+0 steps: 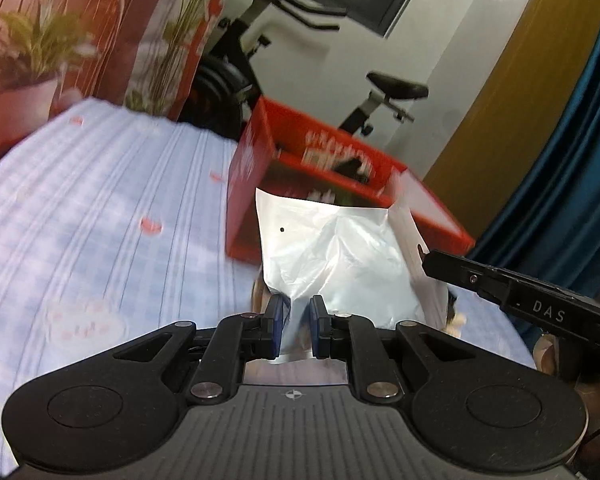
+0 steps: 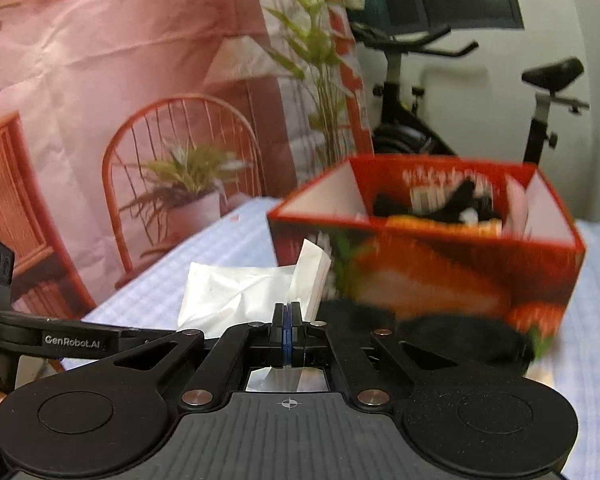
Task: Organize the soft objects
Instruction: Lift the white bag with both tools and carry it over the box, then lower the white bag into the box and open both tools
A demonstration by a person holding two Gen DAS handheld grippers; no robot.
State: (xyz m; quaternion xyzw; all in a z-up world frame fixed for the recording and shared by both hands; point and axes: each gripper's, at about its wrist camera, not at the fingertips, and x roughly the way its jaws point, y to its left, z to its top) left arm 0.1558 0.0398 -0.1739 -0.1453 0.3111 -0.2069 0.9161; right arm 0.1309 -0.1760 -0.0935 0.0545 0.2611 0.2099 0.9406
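Observation:
A white plastic bag hangs in front of a red cardboard box on the bed. My left gripper is shut on the bag's lower edge, with a narrow gap between the blue pads. My right gripper is shut on the bag's other edge; its body shows at the right of the left wrist view. The box holds dark and white soft items. A black soft item lies before the box.
The bed has a light blue checked sheet. A pink printed backdrop stands behind it. An exercise bike is behind the box. A blue curtain hangs at the right.

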